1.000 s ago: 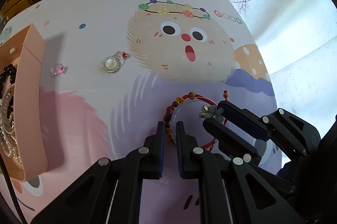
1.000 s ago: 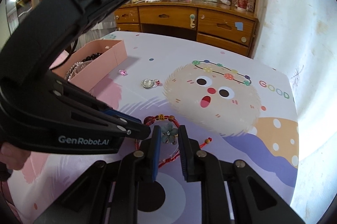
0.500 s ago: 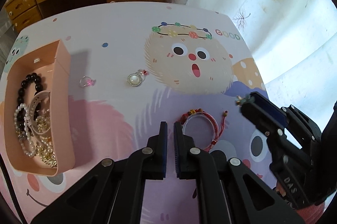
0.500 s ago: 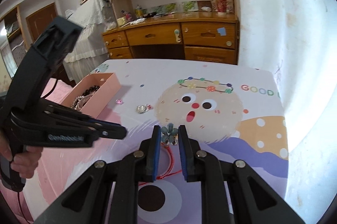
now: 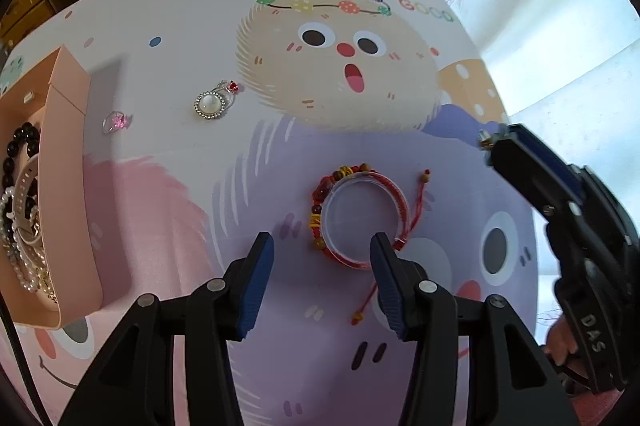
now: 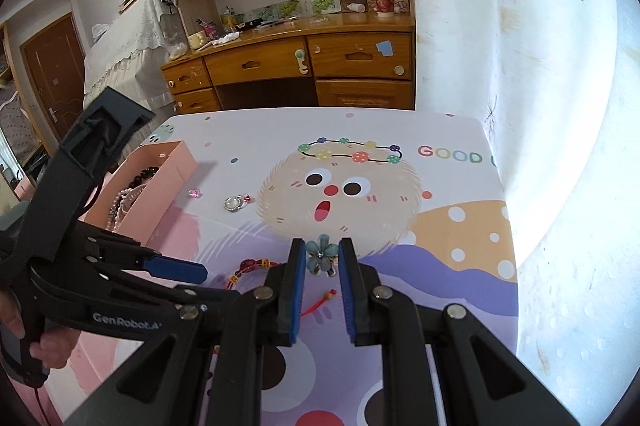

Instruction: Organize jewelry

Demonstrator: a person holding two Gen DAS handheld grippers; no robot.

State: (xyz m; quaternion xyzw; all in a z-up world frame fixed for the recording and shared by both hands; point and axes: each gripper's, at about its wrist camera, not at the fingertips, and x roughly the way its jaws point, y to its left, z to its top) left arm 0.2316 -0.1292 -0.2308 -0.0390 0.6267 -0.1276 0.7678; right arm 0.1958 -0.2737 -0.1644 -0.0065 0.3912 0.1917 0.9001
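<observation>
Left gripper [image 5: 322, 254]: our jaws are opening, nothing between them.
Bracelet [image 5: 362, 218]: we see it flat on the mat, just ahead, off toward our right finger; left hand nearer.
Right gripper [image 6: 322, 260]: we pinch a blue flower clip [image 6: 321, 253].
Pink box [image 5: 74, 193]: far left.

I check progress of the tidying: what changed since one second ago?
The right tool lifted the teal flower-shaped brooch off the red beaded bracelet; the left tool, shut before, is opening above it. Pink cardboard box, pearl pendant unmoved.
</observation>
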